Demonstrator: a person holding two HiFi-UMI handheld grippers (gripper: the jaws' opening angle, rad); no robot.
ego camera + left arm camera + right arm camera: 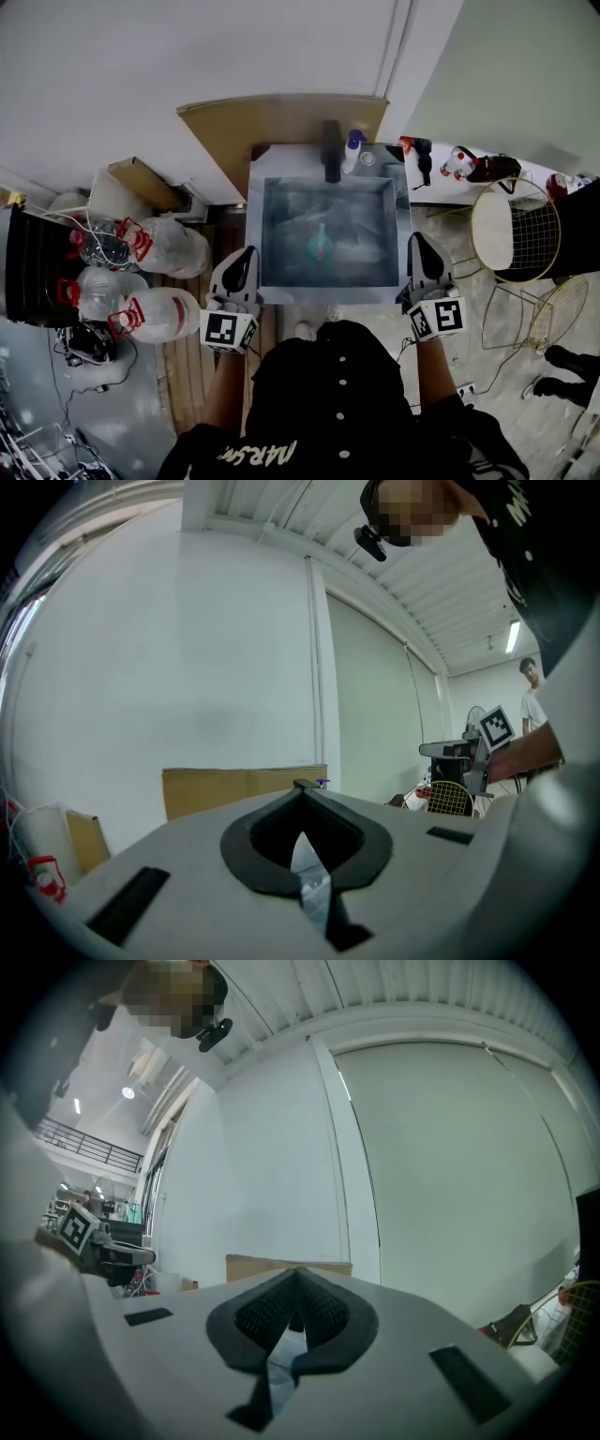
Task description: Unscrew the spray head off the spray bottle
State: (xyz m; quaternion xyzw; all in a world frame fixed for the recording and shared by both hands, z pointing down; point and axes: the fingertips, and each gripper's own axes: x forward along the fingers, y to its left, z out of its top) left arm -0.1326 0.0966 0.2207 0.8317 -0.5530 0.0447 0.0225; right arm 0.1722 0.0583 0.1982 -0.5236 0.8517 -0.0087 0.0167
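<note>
You stand square to the sink (255, 225), its basin between your arms, which suits a two-handed job: one side to steady, one to twist. A cardboard sheet (281, 117) leans on the wall behind it, and the faucet (332, 150) rises at the back rim. Your left gripper (240, 262) and right gripper (422, 246) flank the near corners, both with jaws pressed together on nothing and pointing level, a ready stance rather than a reach. A small teal thing (321, 246) lies in the basin, blurred. It is probably the spray bottle, though the purple-capped bottle (353, 147) beside the faucet could be it instead.
</note>
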